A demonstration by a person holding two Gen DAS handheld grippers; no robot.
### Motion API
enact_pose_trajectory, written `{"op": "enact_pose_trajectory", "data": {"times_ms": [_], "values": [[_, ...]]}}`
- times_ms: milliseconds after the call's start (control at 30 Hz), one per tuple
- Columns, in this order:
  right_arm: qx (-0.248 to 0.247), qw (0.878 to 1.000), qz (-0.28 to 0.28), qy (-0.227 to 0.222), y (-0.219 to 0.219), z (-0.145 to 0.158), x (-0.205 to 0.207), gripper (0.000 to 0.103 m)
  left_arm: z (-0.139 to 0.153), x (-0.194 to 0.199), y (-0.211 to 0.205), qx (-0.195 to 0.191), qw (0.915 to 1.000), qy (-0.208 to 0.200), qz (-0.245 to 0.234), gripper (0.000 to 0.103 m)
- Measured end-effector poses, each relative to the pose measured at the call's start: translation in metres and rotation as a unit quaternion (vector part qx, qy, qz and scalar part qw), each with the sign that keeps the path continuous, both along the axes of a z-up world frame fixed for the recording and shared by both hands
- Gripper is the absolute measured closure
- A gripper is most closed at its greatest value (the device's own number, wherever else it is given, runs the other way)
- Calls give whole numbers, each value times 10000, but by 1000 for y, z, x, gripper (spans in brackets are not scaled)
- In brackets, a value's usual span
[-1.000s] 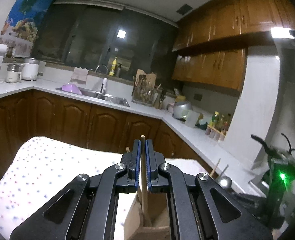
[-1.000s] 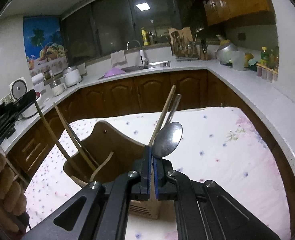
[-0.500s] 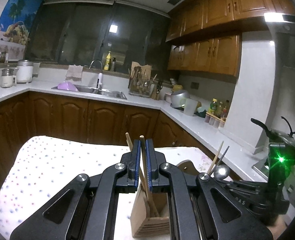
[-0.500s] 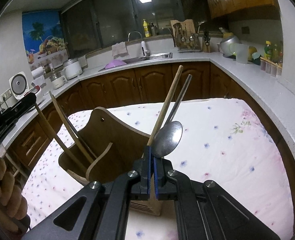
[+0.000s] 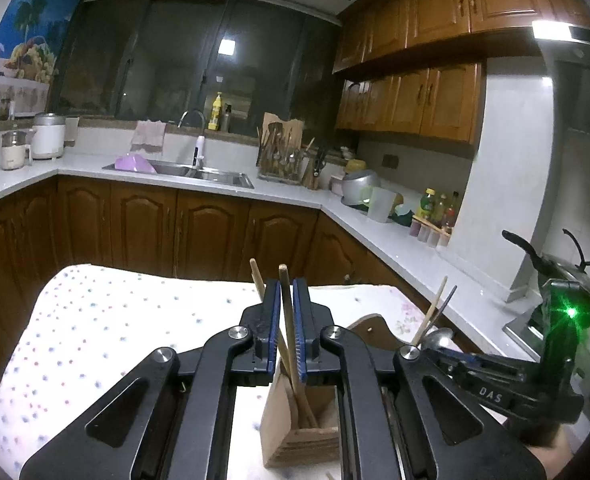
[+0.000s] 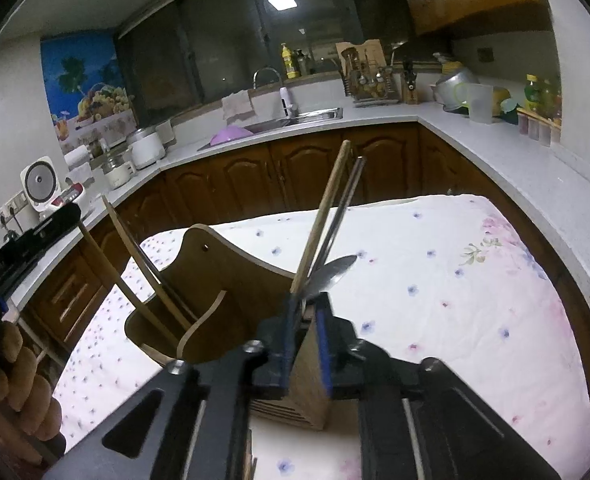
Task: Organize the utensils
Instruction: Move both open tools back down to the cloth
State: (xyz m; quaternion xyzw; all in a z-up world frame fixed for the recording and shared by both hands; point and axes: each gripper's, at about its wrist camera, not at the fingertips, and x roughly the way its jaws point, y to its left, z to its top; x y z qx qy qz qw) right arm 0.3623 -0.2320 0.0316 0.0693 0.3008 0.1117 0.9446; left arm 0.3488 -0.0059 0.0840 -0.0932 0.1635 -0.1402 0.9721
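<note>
A table under a white cloth [image 6: 435, 280] dotted with small pastel flowers fills the foreground, backed by dark wooden cabinets [image 5: 155, 224] and a pale stone counter. On the cloth stands the wooden utensil holder [image 6: 215, 292], a curved-backed box with compartments. The left gripper [image 5: 286, 322], matte black with ribbed blue pads, has its fingers slightly apart around a round wooden chopstick [image 5: 289, 332] standing in the holder's left compartment; contact is unclear. The right gripper [image 6: 305, 344] has its fingers spread wide, framing the right compartment, where a shiny metal spoon [image 6: 331, 274], a wooden stick and a metal rod lean.
</note>
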Motion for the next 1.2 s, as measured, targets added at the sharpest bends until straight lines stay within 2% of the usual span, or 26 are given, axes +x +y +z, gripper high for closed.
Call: {"op": "enact_pose_trajectory", "data": {"times_ms": [133,267,333,400,467,500,533,633,900,1100,1200], "values": [[103,9999,-51,2,-6,0,-5,65,-3,-4,1,-40,10000,48,30,68],[168,9998,-51,19,-8,-1,-11,61,-5,-7,3,-103,9998,161,48,60],[202,9998,-60,11,-10,-1,-15,52,-5,-10,6,-118,9997,182,74,48],[244,9997,-63,-32,-12,0,-22,46,-6,-16,10,-130,9997,195,111,40],[283,9996,-49,-74,-13,0,-30,39,-7,-25,15,-91,9994,269,202,26],[299,9995,-44,-86,-13,0,-34,34,-8,-27,18,-62,9991,318,275,14],[320,9994,-37,-106,-13,-1,-39,31,-10,-32,21,-31,9985,376,388,11],[319,9993,-25,-166,-12,-3,-56,23,-18,-44,34,-69,9973,574,443,11],[361,9993,23,-64,-8,-15,-99,16,-46,-93,66,-151,9921,1101,576,11],[297,9995,25,45,-8,-25,-128,14,-69,-128,74,47,9884,1388,610,11],[281,9996,-13,82,-9,-28,-143,8,-79,-146,77,88,9869,1500,590,11]]}}
